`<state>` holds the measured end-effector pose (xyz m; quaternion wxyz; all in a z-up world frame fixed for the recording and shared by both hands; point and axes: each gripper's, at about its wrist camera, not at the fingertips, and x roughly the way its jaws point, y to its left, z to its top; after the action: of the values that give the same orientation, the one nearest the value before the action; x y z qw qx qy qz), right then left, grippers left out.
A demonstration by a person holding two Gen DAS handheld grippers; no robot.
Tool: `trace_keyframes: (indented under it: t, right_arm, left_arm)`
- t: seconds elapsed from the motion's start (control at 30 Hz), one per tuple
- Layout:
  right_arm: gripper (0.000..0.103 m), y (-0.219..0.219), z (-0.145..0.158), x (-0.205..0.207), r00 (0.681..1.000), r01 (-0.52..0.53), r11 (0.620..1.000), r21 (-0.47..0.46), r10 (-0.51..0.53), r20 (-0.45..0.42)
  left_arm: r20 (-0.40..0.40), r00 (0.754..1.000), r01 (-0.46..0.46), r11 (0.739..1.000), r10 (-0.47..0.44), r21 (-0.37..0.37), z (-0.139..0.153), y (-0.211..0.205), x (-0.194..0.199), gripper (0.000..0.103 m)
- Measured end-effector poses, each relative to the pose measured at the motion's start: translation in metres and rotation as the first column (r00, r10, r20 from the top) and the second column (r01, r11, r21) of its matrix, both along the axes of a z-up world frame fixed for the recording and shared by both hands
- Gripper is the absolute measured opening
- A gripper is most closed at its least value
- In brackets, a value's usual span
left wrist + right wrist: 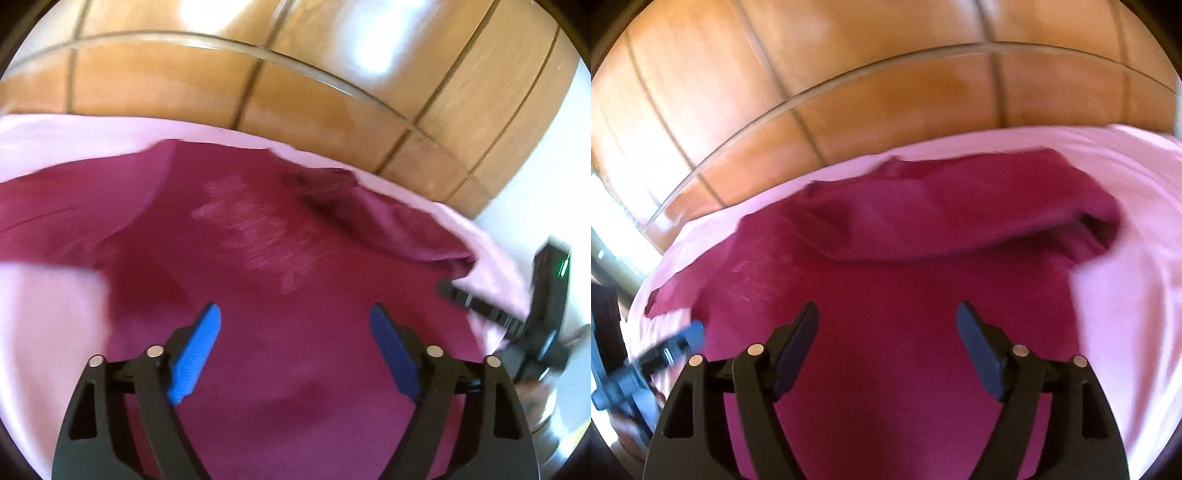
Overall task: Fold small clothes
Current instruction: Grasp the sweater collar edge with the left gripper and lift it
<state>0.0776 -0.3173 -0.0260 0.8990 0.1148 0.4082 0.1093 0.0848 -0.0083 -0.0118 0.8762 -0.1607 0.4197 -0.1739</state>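
A maroon shirt (280, 280) with a faded print on its chest lies on a pink sheet (48, 325). My left gripper (295, 314) is open above the shirt's middle, holding nothing. In the right wrist view the same maroon shirt (894, 295) has one side folded over across its top. My right gripper (886, 312) is open above it and empty. The right gripper also shows at the right edge of the left wrist view (517, 306), beside the shirt's sleeve. The left gripper shows at the left edge of the right wrist view (665, 350).
The pink sheet (1126, 295) covers a surface that ends just beyond the shirt. Behind it is an orange tiled floor (295, 85) with dark grout lines, also in the right wrist view (886, 92). Both views are motion-blurred.
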Motion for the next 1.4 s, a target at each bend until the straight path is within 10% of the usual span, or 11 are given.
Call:
trace_keyframes:
  t: [0.43,0.57,1.03,1.4]
  right_arm:
    - [0.079,-0.051,-0.018,-0.025,0.996,0.09,0.99,0.107,-0.09,-0.002]
    - [0.079,-0.053,-0.021,-0.026,0.996,0.091,0.987,0.134,-0.093,0.007]
    - [0.09,-0.079,0.006,0.035,0.994,0.053,0.897,0.438,-0.091,0.067]
    - [0.09,-0.081,-0.018,0.034,0.991,0.136,0.938,0.318,-0.133,-0.032]
  left_arm:
    - [-0.267,0.962,-0.116,0.972,0.059,-0.202,-0.01,-0.054,0.135,0.076]
    - [-0.317,0.944,-0.138,0.983,0.092,-0.125,-0.019,-0.068,0.154,0.007]
    - [0.026,0.993,-0.108,0.979,0.114,-0.172,0.073,-0.01,0.11,0.006]
    - [-0.134,0.962,-0.233,0.971,0.238,0.049,-0.031,0.029,0.093,0.005]
